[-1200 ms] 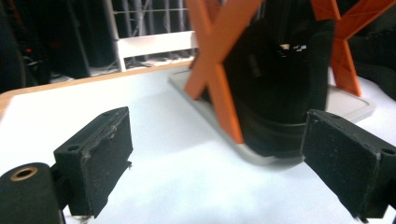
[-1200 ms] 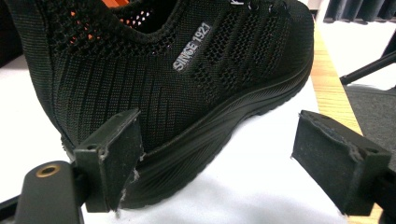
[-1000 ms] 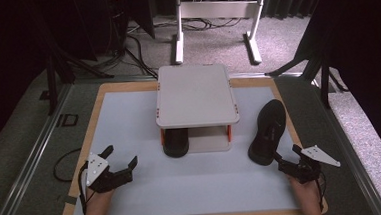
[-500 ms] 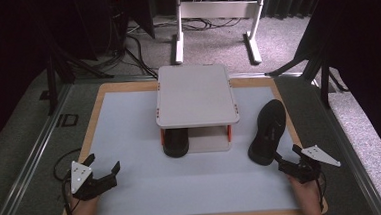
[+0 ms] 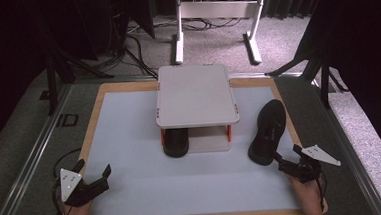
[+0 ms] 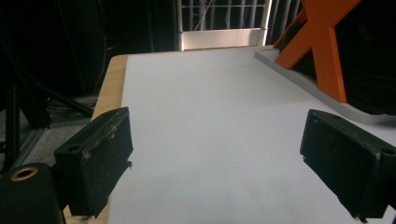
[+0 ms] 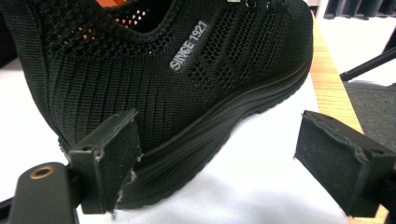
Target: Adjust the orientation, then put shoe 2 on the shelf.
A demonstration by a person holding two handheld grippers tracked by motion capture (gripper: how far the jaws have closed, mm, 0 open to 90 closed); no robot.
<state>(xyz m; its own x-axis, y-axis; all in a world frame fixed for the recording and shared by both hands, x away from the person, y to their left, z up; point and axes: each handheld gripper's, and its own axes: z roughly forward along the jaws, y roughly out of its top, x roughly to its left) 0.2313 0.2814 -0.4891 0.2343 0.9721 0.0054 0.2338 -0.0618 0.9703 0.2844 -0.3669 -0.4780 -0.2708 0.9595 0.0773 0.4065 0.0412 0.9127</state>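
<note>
**Right claw lines up on the loose shoe's heel**

The black mesh shoe [image 5: 268, 131] lies on the right part of the white desk [image 5: 130, 141], just beside the small two-tier rack [image 5: 196, 94], its toe pointing away from the person. A second dark shoe [image 5: 175, 141] already sits under the rack's top shelf, on the left of the lower tier.

The right claw [image 5: 288, 162] hovers at the heel end of the loose shoe, released, jaws spread wide. In the right gripper view the shoe [image 7: 177, 70] stands close in front; one jaw sits just beside its heel and sole edge, the other well off to the side over bare desk, so nothing is gripped yet.

The left claw [image 5: 93, 178] waits near the desk's front left corner, also released, well apart from both shoes, with bare desk between its jaws in the left gripper view.

The step in hand looks like the approach to grasp. Next, the right claw probably needs to shift sideways so the heel comes between both jaws, then clench firmly before lifting toward the rack's free space.
</note>
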